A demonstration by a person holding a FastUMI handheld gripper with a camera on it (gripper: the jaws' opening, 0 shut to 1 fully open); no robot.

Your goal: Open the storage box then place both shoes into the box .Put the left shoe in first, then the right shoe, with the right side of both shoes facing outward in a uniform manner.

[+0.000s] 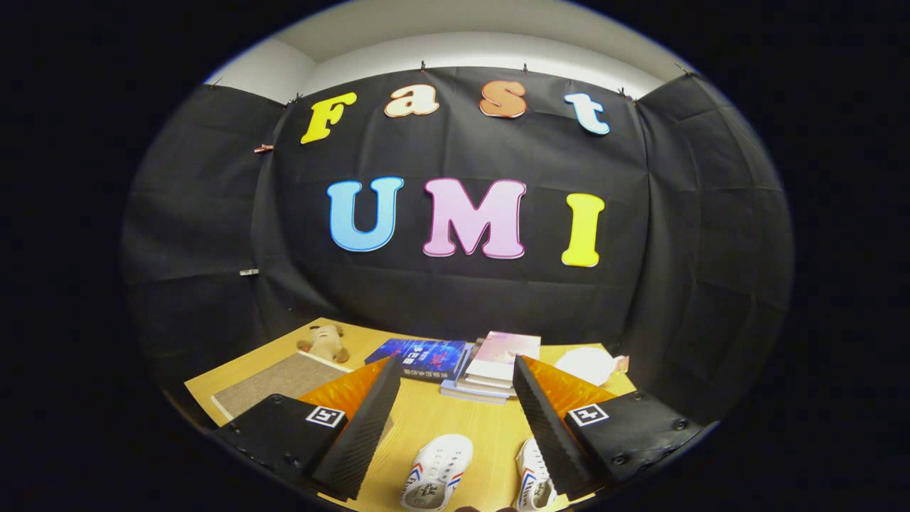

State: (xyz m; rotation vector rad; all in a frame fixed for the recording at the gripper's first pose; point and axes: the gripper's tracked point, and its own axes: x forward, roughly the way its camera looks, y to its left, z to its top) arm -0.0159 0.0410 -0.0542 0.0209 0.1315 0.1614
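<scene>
A wooden worktop is seen before the booth's black wall. The gripper is held released above it, nothing between its fingers. Two white shoes lie near, one between the fingers, another partly behind the right finger. Books lie farther off. By this judgement, nothing is yet packed; every step remains.

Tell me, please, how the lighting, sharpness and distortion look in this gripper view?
In the gripper view the fisheye lens bows the wall cloth and the table's edges; light is even and warm, with no strong glare on the wood; the open claw and two white shoes are reasonably sharp, while the stacked books and plush toy beyond look softer.
</scene>
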